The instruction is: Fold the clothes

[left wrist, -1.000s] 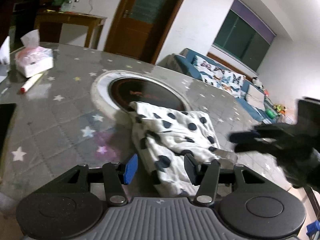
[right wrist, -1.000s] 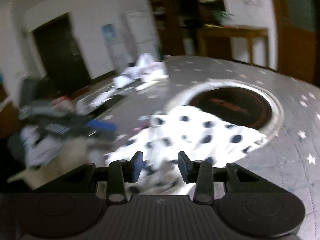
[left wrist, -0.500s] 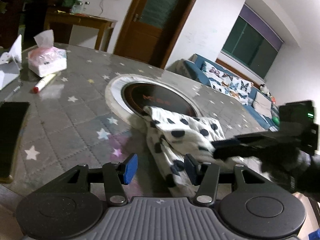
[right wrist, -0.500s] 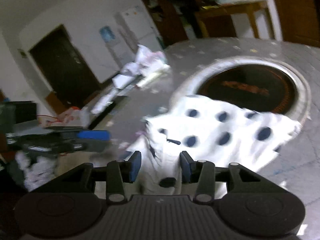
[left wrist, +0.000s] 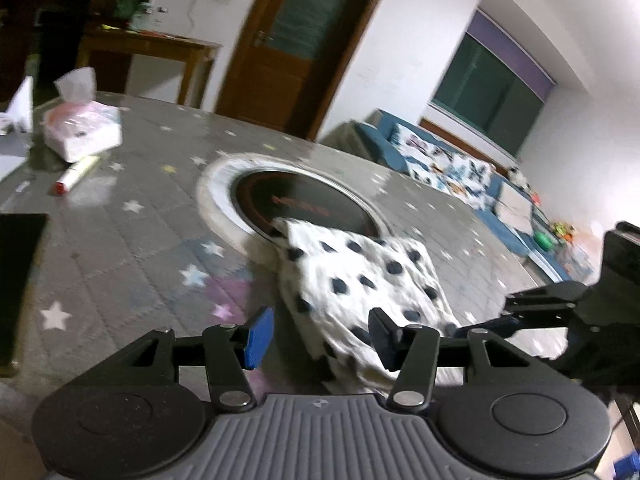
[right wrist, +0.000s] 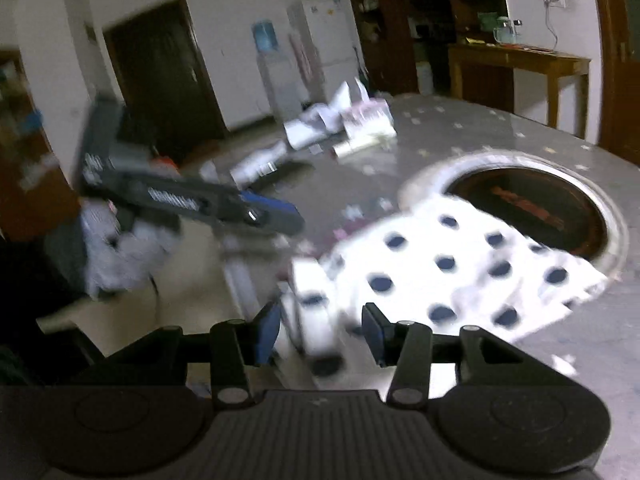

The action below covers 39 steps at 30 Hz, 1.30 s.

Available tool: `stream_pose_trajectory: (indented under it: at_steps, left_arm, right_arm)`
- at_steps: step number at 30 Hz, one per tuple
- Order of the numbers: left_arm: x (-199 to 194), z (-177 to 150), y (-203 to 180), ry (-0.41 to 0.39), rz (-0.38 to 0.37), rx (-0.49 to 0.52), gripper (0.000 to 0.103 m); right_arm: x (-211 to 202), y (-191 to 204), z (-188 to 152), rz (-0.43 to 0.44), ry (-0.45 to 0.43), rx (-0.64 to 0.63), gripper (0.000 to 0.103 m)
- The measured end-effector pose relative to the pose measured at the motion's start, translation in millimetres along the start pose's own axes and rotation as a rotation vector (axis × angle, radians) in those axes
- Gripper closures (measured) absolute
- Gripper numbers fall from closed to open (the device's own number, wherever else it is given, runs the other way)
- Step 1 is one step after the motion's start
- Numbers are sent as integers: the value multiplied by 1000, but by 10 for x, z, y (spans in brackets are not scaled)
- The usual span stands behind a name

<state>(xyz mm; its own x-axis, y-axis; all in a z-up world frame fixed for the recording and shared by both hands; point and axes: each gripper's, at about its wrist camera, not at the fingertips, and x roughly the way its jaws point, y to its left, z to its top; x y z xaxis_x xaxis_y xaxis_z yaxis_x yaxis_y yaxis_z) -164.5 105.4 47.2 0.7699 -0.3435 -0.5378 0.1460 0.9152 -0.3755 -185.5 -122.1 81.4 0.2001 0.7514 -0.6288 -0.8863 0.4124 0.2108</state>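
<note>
1. The polka-dot cloth (left wrist: 360, 284) is lying bunched on the grey star-patterned table (left wrist: 120, 240), white with dark dots. Its far corner is overlapping the rim of the round black cooktop (left wrist: 296, 204) set into the table, and its near end is trailing off towards the table edge in front of me.
2. I am holding my left gripper (left wrist: 320, 336) just above the near end of the cloth. Its jaws are standing wide apart with nothing between them except the cloth showing below (I cannot tell whether the pads are touching the fabric).
3. I am holding my right gripper (right wrist: 320, 334) at the cloth's near end too, jaws spread wide. A blurred white fold is sitting in the gap, but the pads are not closing on it.
4. In the left wrist view my right gripper (left wrist: 560, 312) is showing at the right, just beside the cloth's edge; in the right wrist view my left gripper (right wrist: 192, 200) is hanging blurred to the left of the cloth.
5. Farther out, a tissue pack (left wrist: 82, 128) and a white marker with a red cap (left wrist: 76, 172) are lying on the far left of the table, well apart from the cloth.
6. Beyond the table, a brown door (left wrist: 288, 40) and a blue sofa (left wrist: 460, 168) are standing against the walls.
</note>
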Motion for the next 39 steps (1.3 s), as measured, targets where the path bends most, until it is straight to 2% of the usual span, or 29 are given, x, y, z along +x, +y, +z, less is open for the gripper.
stream_pose_trajectory:
  at_steps: [5, 7, 10, 13, 14, 15, 21, 26, 32, 39]
  left_arm:
    - [84, -65, -135, 39, -44, 34, 52]
    - [139, -89, -154, 65, -53, 35, 70]
    - [180, -127, -170, 88, -58, 34, 79]
    - [150, -141, -195, 76, -66, 46, 90]
    - [141, -132, -198, 73, -69, 48, 91]
    - [132, -124, -202, 70, -72, 49, 92]
    - [58, -94, -228, 55, -103, 49, 94]
    - [120, -139, -194, 86, -106, 28, 93]
    - [125, -170, -149, 100, -86, 22, 93]
    - [125, -172, -147, 100, -82, 13, 92]
  right_arm:
    - [4, 77, -115, -45, 24, -42, 59]
    - [0, 115, -129, -62, 23, -71, 59]
    - [-7, 171, -149, -88, 21, -114, 60]
    - [-18, 196, -155, -106, 19, -134, 73]
    - [-19, 193, -153, -113, 19, -133, 81]
    - [-16, 190, -151, -120, 23, -134, 83]
    - [-105, 224, -150, -129, 9, -156, 85]
    - [-90, 181, -191, -133, 37, -156, 85]
    - [-123, 240, -132, -154, 33, -223, 72]
    - [24, 370, -43, -118, 31, -294, 69]
